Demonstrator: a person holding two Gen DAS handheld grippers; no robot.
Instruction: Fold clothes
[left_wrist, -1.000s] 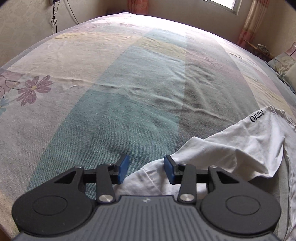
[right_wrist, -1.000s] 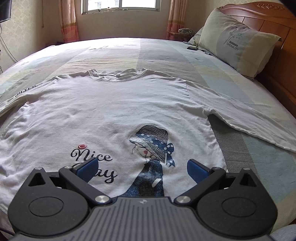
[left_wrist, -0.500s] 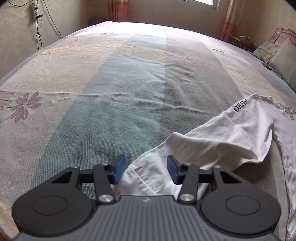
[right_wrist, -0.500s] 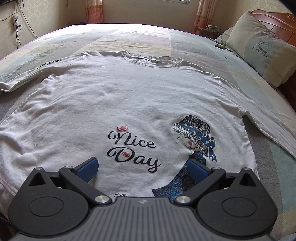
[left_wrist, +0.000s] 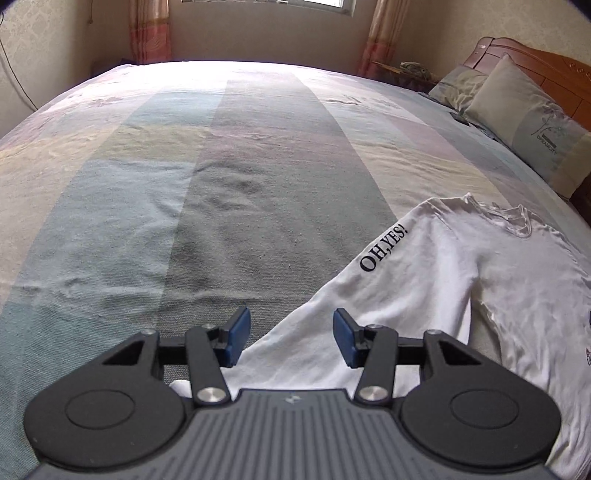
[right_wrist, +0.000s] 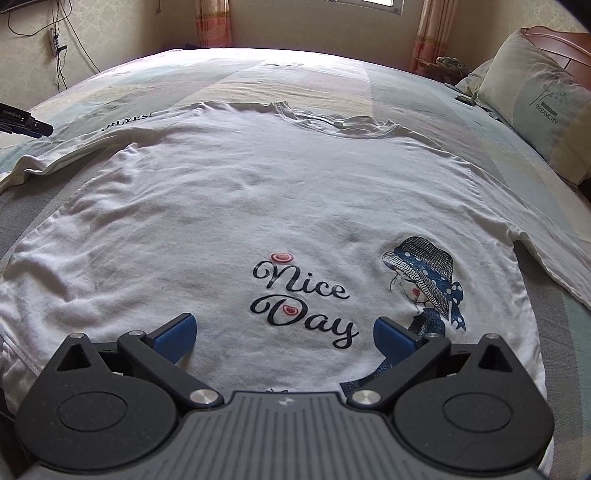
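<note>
A white long-sleeved T-shirt (right_wrist: 258, 206) with a "Nice Day" print and a girl in a hat lies spread face up on the bed. Its left sleeve (left_wrist: 369, 302), marked "OH,YES!", runs under my left gripper (left_wrist: 291, 338), which is open with its blue pads either side of the sleeve near the cuff. My right gripper (right_wrist: 284, 338) is open and empty above the shirt's lower front, near the hem. The left gripper's tip also shows in the right wrist view (right_wrist: 26, 123) at the far left.
The bed has a striped pastel sheet (left_wrist: 221, 184). Pillows (right_wrist: 535, 107) lean on a wooden headboard (left_wrist: 546, 66) at the right. A small dark object (right_wrist: 464, 99) lies by the pillows. Wall cables (right_wrist: 55, 40) hang at the far left.
Both grippers have turned to the right. The left one has slid along the sleeve, its jaws a little wider; the right one has shifted left over the shirt's lower front.
</note>
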